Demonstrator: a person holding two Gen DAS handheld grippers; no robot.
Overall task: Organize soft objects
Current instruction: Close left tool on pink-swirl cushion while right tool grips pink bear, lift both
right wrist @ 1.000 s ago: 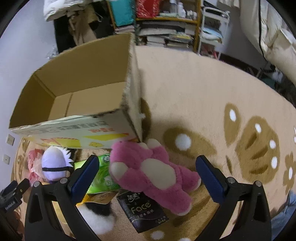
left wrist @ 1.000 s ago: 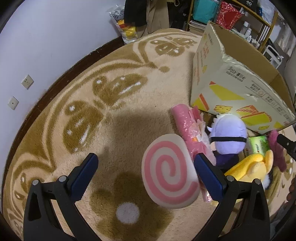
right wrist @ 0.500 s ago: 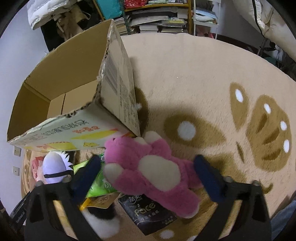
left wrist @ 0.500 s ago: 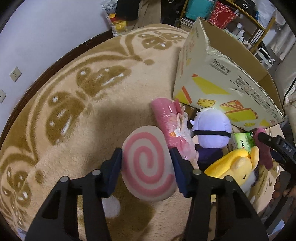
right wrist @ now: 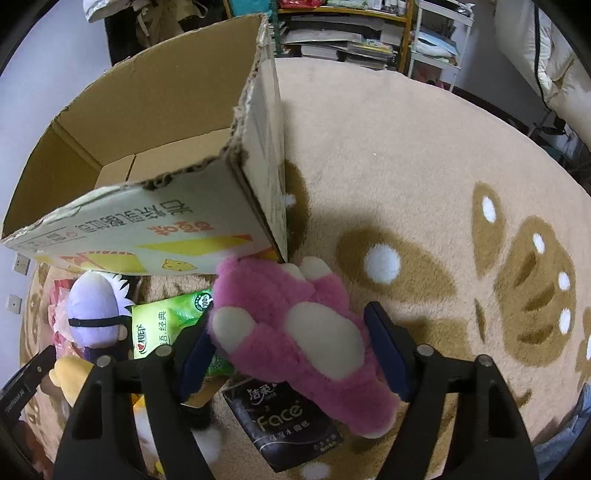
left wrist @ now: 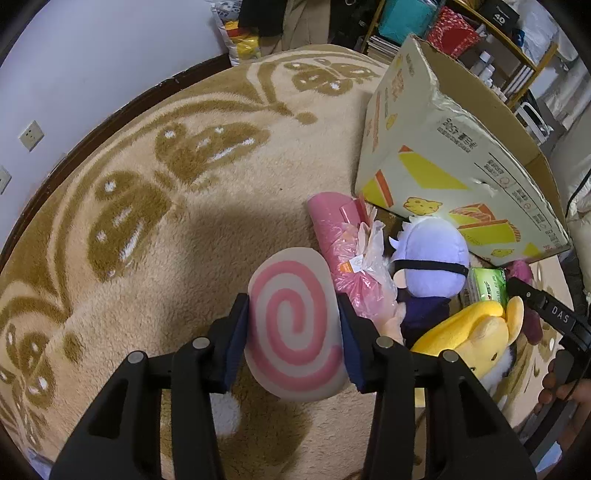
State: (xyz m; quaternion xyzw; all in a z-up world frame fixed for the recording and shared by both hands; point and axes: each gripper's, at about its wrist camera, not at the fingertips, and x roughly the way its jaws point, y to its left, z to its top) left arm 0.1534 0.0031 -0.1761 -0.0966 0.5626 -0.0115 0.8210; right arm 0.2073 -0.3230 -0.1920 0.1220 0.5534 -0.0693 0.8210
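Note:
A round cushion with a pink spiral (left wrist: 295,325) stands on edge on the beige rug. My left gripper (left wrist: 291,301) is closing on it, and both blue pads press its sides. A pink plush bear (right wrist: 280,291) lies on its back at the corner of the open cardboard box (right wrist: 147,225). My right gripper (right wrist: 290,319) straddles the bear with its jaws closing. The left pad is against the fur and the right pad stands just beside the body. The box (left wrist: 443,147) has nothing visible inside.
Between the two toys lie a purple-headed doll (left wrist: 428,258), a yellow plush (left wrist: 472,328), a pink wrapped roll (left wrist: 332,229), a green tissue pack (right wrist: 162,325) and a black tissue pack (right wrist: 284,417). Crowded shelves (right wrist: 351,33) stand beyond the rug. A wall (left wrist: 92,74) borders the rug's left side.
The left jaws have drawn in from wide open and taken hold of the spiral cushion. The right jaws have narrowed around the pink bear, and that gripper has come lower over it.

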